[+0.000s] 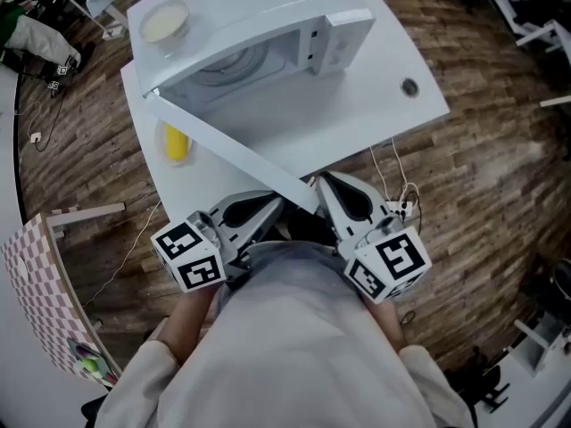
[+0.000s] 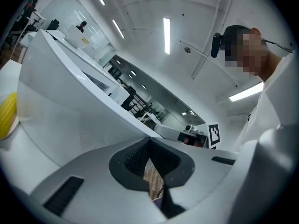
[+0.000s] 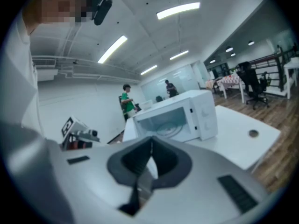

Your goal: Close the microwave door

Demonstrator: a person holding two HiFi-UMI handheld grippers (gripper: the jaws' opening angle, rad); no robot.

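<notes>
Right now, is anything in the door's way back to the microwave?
Nothing visible. The table between the door and the microwave front is bare; the yellow thing lies behind the door, outside its swing.

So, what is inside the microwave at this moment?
Inside the microwave, only its round glass plate is visible, and it looks bare. The microwave's top covers the back of the inside.

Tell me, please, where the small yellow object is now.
In the head view the small yellow object sits on the white table, at the left, beside the open white microwave door.
</notes>
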